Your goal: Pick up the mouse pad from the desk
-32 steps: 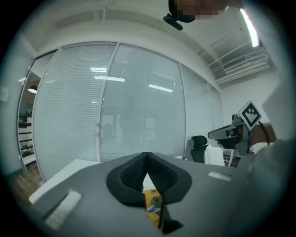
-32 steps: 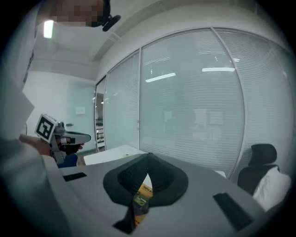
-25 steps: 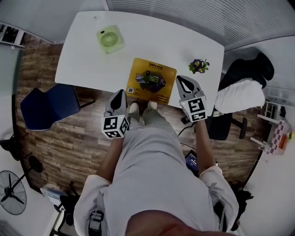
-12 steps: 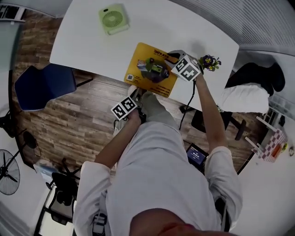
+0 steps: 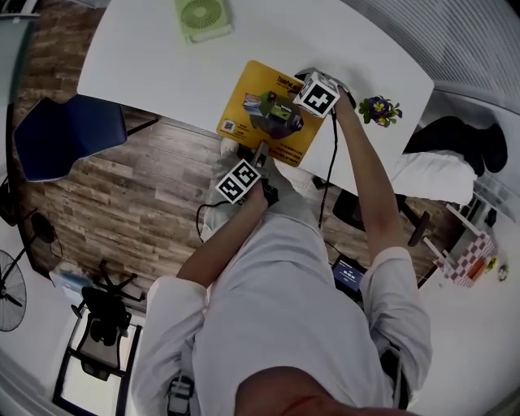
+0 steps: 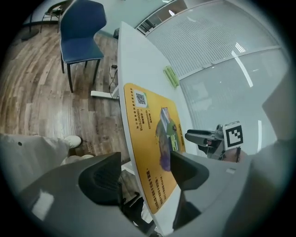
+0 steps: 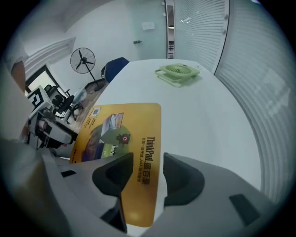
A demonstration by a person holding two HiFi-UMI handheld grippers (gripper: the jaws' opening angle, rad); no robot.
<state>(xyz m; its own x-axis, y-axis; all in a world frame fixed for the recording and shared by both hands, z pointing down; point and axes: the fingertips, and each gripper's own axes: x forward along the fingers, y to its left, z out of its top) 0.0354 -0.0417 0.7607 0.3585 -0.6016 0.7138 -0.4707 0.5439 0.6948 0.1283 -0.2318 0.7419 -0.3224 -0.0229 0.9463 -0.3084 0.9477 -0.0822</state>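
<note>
The yellow pad lies flat at the white desk's near edge, with a green fan behind it. A blue chair stands on the wood floor. The left gripper and right gripper have just been opening; their jaws stand apart astride the pad's edges, not pinching.

left tool, right tool lowered to mouse pad, jaws opened
</note>
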